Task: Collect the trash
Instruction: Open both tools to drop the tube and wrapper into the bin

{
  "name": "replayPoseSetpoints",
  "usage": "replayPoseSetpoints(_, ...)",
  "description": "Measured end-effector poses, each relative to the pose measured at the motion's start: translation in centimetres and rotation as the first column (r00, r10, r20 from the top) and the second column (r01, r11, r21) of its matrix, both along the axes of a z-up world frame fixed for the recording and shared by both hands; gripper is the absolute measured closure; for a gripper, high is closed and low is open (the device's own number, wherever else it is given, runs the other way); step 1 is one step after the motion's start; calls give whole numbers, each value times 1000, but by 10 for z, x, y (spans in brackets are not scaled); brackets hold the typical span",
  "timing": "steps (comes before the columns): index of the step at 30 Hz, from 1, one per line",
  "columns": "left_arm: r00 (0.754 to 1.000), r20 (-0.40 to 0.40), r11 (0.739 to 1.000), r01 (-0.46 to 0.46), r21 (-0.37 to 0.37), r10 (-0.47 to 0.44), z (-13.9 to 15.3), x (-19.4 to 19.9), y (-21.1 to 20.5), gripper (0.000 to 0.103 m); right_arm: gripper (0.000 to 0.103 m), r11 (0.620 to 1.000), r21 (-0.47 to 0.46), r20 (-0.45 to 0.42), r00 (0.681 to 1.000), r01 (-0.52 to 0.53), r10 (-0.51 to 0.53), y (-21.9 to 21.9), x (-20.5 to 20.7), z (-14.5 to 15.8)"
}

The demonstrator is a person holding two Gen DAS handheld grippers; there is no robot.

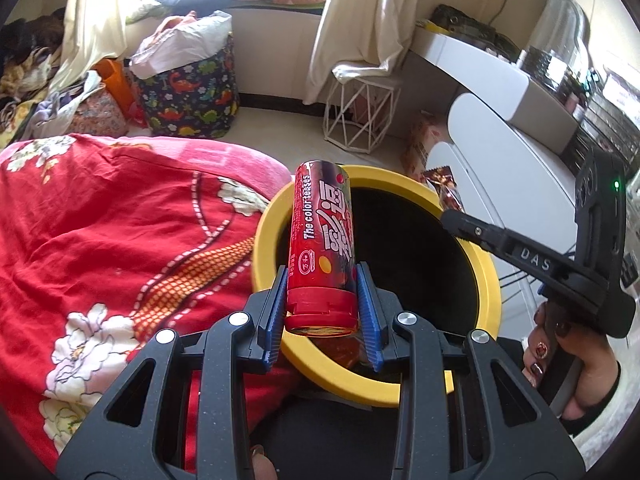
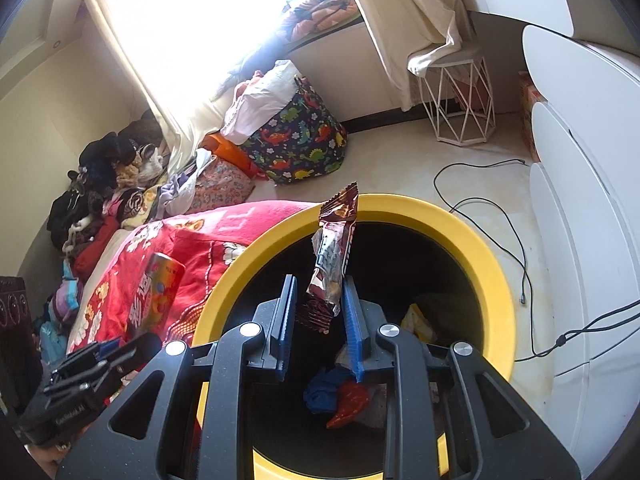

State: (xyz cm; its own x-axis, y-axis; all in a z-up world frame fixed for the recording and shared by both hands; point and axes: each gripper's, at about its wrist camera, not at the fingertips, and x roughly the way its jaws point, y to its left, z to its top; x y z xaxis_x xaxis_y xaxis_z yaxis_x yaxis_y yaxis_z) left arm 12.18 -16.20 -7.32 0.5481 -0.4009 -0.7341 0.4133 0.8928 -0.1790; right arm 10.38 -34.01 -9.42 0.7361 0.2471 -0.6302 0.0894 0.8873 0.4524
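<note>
Left wrist view | left gripper [image 1: 322, 304] clamped red tube [image 1: 322, 240] over yellow bin [image 1: 486, 272]; right gripper [image 2: 318, 316] pinched wrapper [image 2: 332, 260] above it | risk: tube looked near rim, could bounce out

Left gripper [image 1: 325, 300]: black frame, blue ribbed pads, clamped on the lower end of a red cylindrical snack tube [image 1: 320, 250], held over the near rim of the round yellow-rimmed black bin [image 1: 486, 264].
Right gripper [image 2: 318, 316]: same build, jaws narrow, right pad against a brown foil snack wrapper [image 2: 332, 256], poised above the bin's mouth.
Right hand [image 1: 568, 364]: wrapped round its gripper's handle, just right of the bin, nails painted dark.
Left gripper, from the right wrist: left of the bin.
</note>
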Motion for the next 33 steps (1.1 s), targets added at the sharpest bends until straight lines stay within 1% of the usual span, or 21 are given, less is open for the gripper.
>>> replayPoseSetpoints(10,997,-38,998,66,25,-65,-14,0,-27,77,79,1000,16,-2,1000,26,-26,-13,-2,-2)
replayPoseSetpoints(16,993,-61,994,104,24,-102,-21,6,-40,77,78,999,31,3,999,34,-34,-21,-4,0)
replayPoseSetpoints(18,992,-62,993,111,24,-110,-21,8,-44,77,74,999,38,1,1000,29,-29,-23,-4,0)
replayPoseSetpoints(20,991,-62,993,118,26,-116,-21,10,-47,77,66,999,39,1,999,34,-34,-23,-5,-1)
replayPoseSetpoints(29,992,-56,992,119,30,-117,-19,11,-51,77,46,998,33,9,998,57,-58,-33,-15,5)
replayPoseSetpoints(31,993,-55,993,111,30,-109,-18,10,-50,70,41,998,21,13,998,62,-63,-35,-18,8)
replayPoseSetpoints(33,994,-54,995,100,23,-99,-17,9,-47,59,36,998,4,19,998,63,-63,-36,-21,11)
